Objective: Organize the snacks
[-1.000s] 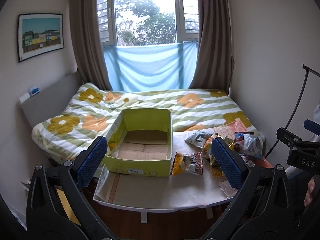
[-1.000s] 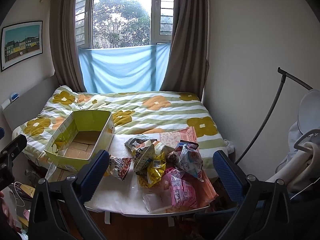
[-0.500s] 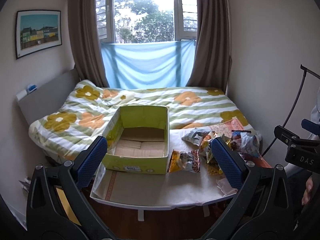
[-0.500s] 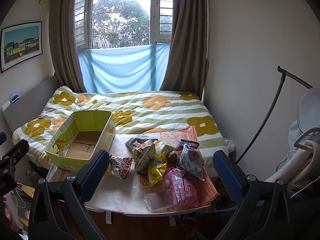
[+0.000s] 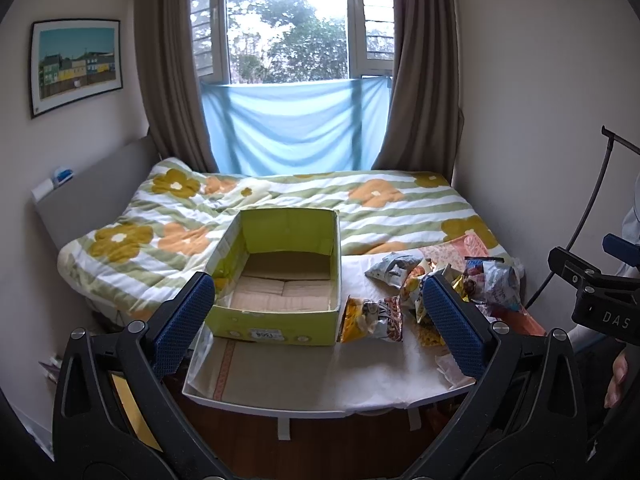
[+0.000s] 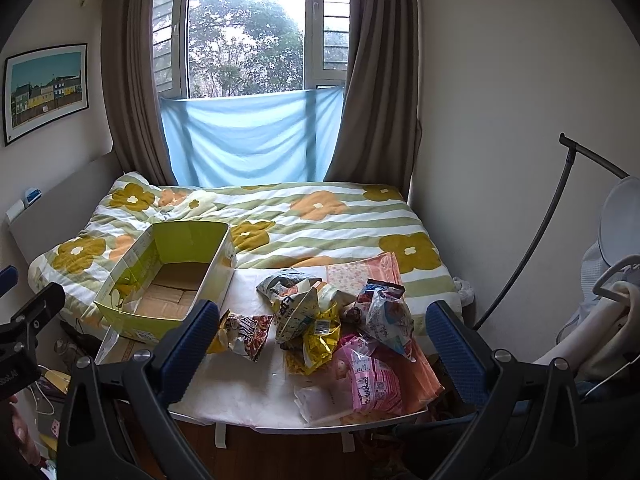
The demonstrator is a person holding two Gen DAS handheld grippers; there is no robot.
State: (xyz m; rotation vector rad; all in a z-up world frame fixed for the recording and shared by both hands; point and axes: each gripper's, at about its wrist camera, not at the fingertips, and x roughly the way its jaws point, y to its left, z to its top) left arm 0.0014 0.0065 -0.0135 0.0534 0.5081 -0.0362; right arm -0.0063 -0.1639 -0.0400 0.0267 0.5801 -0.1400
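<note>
Both claws (image 5: 318, 322) (image 6: 322, 344) level — wide apart

Bed (image 5: 304, 208): covered by a quilt with green and white stripes and yellow and orange flowers; fills the room's middle.
Headboard (image 5: 96, 200): grey panel along the left wall; a small blue and white item (image 5: 62, 174) rests on its top edge.
Window (image 6: 248, 40): behind the bed; trees visible outside.
Blue cloth (image 6: 252, 136): stretched across the window's lower part.
Curtains (image 5: 172, 72): brown, one hanging at each side of the window.
Framed picture (image 5: 76, 64): on the left wall; shows coloured houses under a teal sky.
Floor (image 5: 320, 440): dark wood.
</note>
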